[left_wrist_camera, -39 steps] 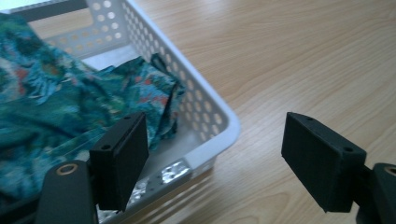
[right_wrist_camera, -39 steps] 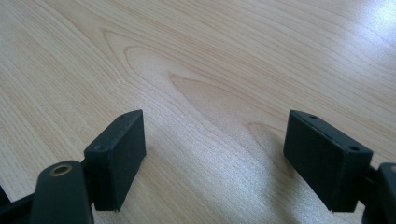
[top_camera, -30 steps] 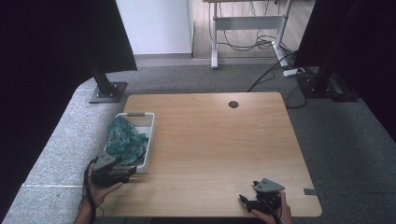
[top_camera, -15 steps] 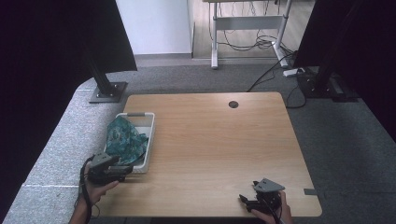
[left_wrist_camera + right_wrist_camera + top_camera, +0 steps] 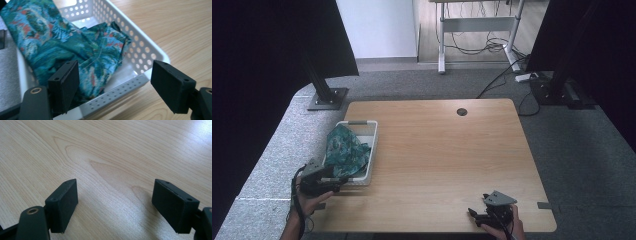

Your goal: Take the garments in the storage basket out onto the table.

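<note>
High view puts my right gripper [image 5: 477, 214] nearest, at the front edge of the light wooden table [image 5: 447, 150], toward its right corner, with the grey three-cornered plate on top and a hand behind it. In the right gripper view I see its two black jaws spread wide over bare wood grain, nothing between them and nothing touching the pads.

Over on the left front corner I hold my left gripper [image 5: 336, 181] just at the near end of the white perforated plastic basket [image 5: 373, 150]. In the left gripper view its jaws are also wide apart and grip nothing: one jaw stands in front of the cloth at the basket's near corner, the other hangs outside the basket over the tabletop, and the basket's near rim runs between them. I cannot tell whether the first jaw touches the fabric.

The crumpled teal patterned cloth with red flecks [image 5: 75, 45] lies inside that basket, piled against its left wall and spilling toward the middle; part of the white floor shows beside it.

Farther off, a small dark round hole [image 5: 461, 111] sits near the table's back edge. Beyond the table I see grey carpet, a black stand foot [image 5: 328, 98] and loose cables [image 5: 482, 45].
</note>
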